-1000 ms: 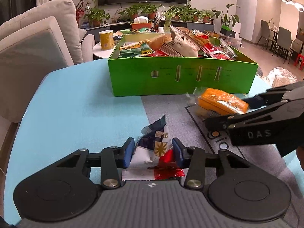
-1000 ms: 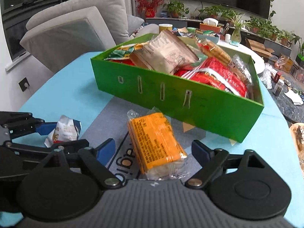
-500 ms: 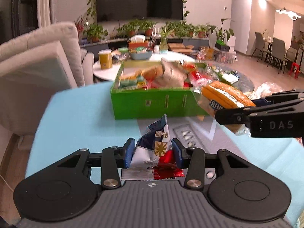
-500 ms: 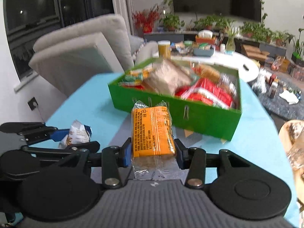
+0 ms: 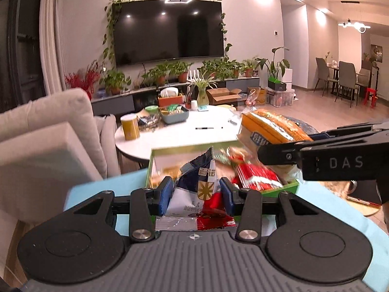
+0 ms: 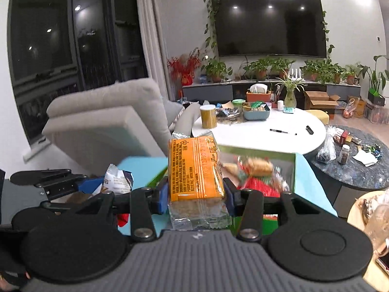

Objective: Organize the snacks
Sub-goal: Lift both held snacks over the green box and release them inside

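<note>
My left gripper point(image 5: 196, 192) is shut on a blue, white and red snack packet point(image 5: 201, 189), held up over the near edge of the green snack box point(image 5: 155, 155). My right gripper point(image 6: 196, 192) is shut on an orange cracker pack point(image 6: 194, 168), also raised above the green box point(image 6: 295, 170). The box is full of snack packets, blurred in both views. The right gripper and orange pack show at the right of the left wrist view point(image 5: 267, 126). The left gripper and its packet show at the left of the right wrist view point(image 6: 116, 177).
The box stands on a light blue table point(image 5: 107, 185). A grey sofa point(image 5: 48, 141) is at the left. Behind is a round white table point(image 5: 184, 131) with a yellow can point(image 5: 130, 126) and a tray. A dark round table point(image 6: 359, 160) with clutter is at the right.
Both grippers have risen off the table with their packets and moved forward over the green box. The right gripper closed on the orange pack, which lay on the table a second ago.
</note>
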